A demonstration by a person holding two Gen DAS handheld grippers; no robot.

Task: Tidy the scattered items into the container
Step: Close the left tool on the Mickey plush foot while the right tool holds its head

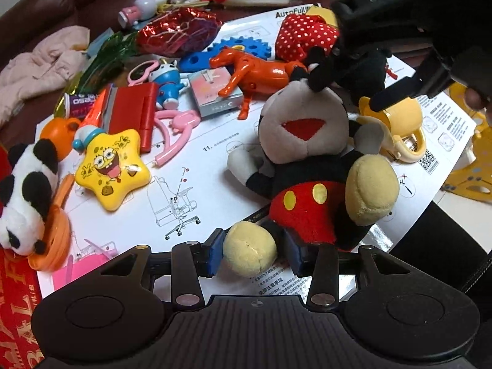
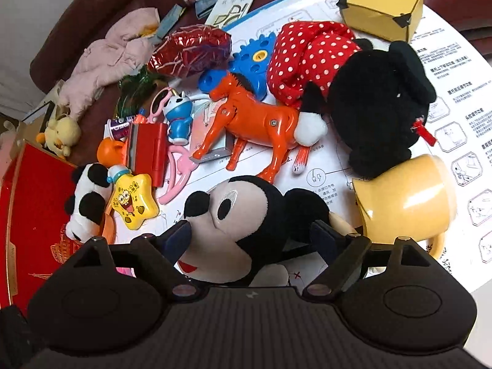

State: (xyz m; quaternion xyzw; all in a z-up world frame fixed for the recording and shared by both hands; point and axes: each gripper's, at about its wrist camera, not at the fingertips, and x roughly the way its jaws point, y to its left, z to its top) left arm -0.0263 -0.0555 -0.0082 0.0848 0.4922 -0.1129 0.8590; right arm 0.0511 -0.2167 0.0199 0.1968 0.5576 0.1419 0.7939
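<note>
mickey plush (image 1: 310, 166) lies on its back near the front edge of the instruction sheet (image 1: 172, 190), left gripper (image 1: 253, 253) pinching its yellow foot (image 1: 250, 247) to lift, right gripper (image 2: 253, 236) spread around its head, pads not pressing; red container (image 2: 37, 203) beside sheet's left edge.

We find bare instruction sheet (image 1: 196, 181) between star toy (image 1: 114, 169) and mouse plush (image 1: 307, 166) | left blocked by panda plush (image 1: 27, 190) | behind, orange horse (image 2: 249, 123), black plush (image 2: 381, 104) | right, yellow cup (image 2: 406, 196)
</note>
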